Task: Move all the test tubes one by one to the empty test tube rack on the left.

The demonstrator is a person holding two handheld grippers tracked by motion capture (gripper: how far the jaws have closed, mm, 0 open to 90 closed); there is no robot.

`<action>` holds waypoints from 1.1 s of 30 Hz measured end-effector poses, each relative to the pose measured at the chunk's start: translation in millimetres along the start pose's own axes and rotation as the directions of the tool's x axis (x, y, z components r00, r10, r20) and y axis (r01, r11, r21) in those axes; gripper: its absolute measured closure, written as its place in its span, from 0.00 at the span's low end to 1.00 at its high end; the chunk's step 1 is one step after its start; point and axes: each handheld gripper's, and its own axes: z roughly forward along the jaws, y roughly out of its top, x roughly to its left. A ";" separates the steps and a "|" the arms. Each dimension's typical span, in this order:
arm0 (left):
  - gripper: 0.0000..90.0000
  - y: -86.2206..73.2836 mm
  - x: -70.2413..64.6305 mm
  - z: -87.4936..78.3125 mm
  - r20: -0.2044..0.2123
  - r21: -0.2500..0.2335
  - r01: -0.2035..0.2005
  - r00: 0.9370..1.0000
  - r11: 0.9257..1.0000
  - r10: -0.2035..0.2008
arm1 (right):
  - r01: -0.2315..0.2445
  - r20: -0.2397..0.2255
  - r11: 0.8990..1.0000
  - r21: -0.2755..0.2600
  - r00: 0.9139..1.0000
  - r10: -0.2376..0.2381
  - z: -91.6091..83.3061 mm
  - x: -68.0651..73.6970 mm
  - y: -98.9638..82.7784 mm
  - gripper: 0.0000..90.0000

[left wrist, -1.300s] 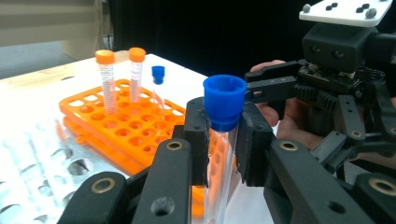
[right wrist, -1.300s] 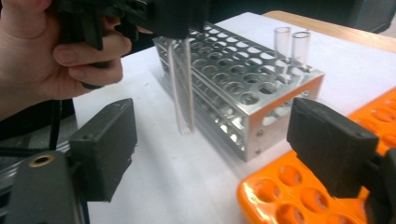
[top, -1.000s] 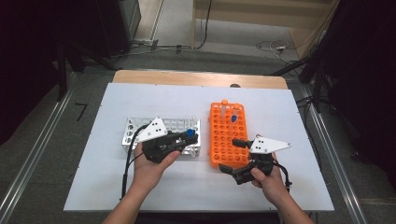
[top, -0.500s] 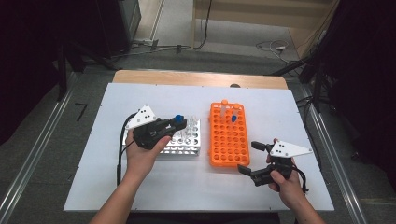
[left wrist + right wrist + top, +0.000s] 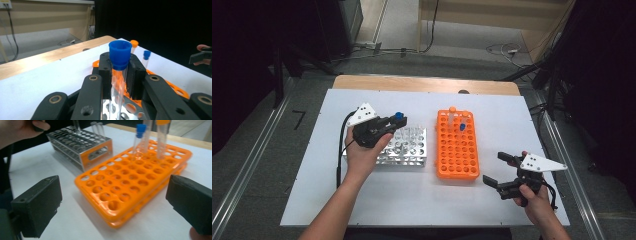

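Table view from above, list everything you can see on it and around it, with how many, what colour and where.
Orange rack: one, orange, right of centre on the table.
Metal rack: one, silver, left of centre, beside the orange rack.
Held tube: one, clear with a blue cap, clamped between the left gripper's jaws above the metal rack.
Tubes in the orange rack: a blue-capped one and an orange-capped one at its far end, with clear ones by them, count uncertain.
Clear tubes: at least two, uncapped, in the metal rack.
Table: one, white top, wooden far edge.
Left gripper: black, shut on the held tube.
Right gripper: black, jaws open, empty, right of the orange rack.
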 end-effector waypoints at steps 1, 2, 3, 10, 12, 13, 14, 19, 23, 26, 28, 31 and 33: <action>0.85 -0.3 1.9 1.2 -0.005 0.000 0.001 1.000 1.000 -0.001 | -0.002 0.009 1.000 0.002 1.000 0.002 -0.4 -1.9 -1.2 0.00; 0.86 -0.5 3.6 2.3 -0.012 0.001 0.006 1.000 1.000 -0.006 | -0.001 0.020 1.000 0.003 1.000 0.001 -0.8 -3.8 -2.4 0.00; 0.85 -0.8 5.3 3.6 -0.018 0.002 0.007 1.000 1.000 -0.007 | 0.000 0.029 1.000 0.003 1.000 -0.001 -0.8 -5.6 -3.5 0.00; 0.85 -1.4 12.3 11.0 -0.068 0.003 0.002 0.998 1.000 -0.002 | -0.012 0.042 1.000 0.012 0.999 0.011 -1.8 -13.5 -8.5 0.00; 0.85 -1.3 14.0 13.6 -0.077 0.001 0.005 0.997 1.000 -0.005 | -0.010 0.040 1.000 0.010 0.999 0.010 -1.9 -14.8 -8.9 0.00; 0.85 -1.1 14.7 14.9 -0.078 0.000 0.007 0.997 1.000 -0.007 | -0.012 0.042 1.000 0.010 0.999 0.012 -1.8 -15.1 -9.1 0.00; 0.85 -0.6 15.1 16.1 -0.079 0.001 0.007 0.997 1.000 -0.007 | -0.014 0.043 1.000 0.010 0.999 0.014 -1.8 -15.4 -9.3 0.00; 0.85 0.0 15.0 24.9 -0.098 0.003 -0.004 0.995 1.000 0.004 | -0.019 0.049 1.000 0.012 0.999 0.018 -1.8 -15.5 -9.7 0.00; 0.85 -3.1 15.6 31.5 -0.098 0.017 -0.003 0.995 1.000 0.005 | -0.017 0.050 1.000 0.010 0.999 0.017 -2.1 -16.1 -10.0 0.00; 0.85 -4.9 15.4 34.3 -0.097 0.026 -0.006 0.995 1.000 0.008 | -0.014 0.051 1.000 0.011 0.999 0.014 -2.2 -16.5 -10.4 0.00; 0.85 -5.9 14.7 35.7 -0.100 0.038 -0.011 0.995 0.999 0.015 | -0.014 0.051 1.000 0.011 0.999 0.013 -2.2 -16.6 -10.5 0.00; 0.85 -7.6 12.9 37.6 -0.109 0.061 -0.028 0.993 0.998 0.034 | -0.014 0.049 1.000 0.014 0.999 0.013 -1.8 -16.3 -10.8 0.00; 0.85 -9.1 12.2 38.2 -0.116 0.077 -0.038 0.992 0.996 0.047 | -0.014 0.050 1.000 0.017 0.999 0.013 -1.3 -15.8 -10.9 0.00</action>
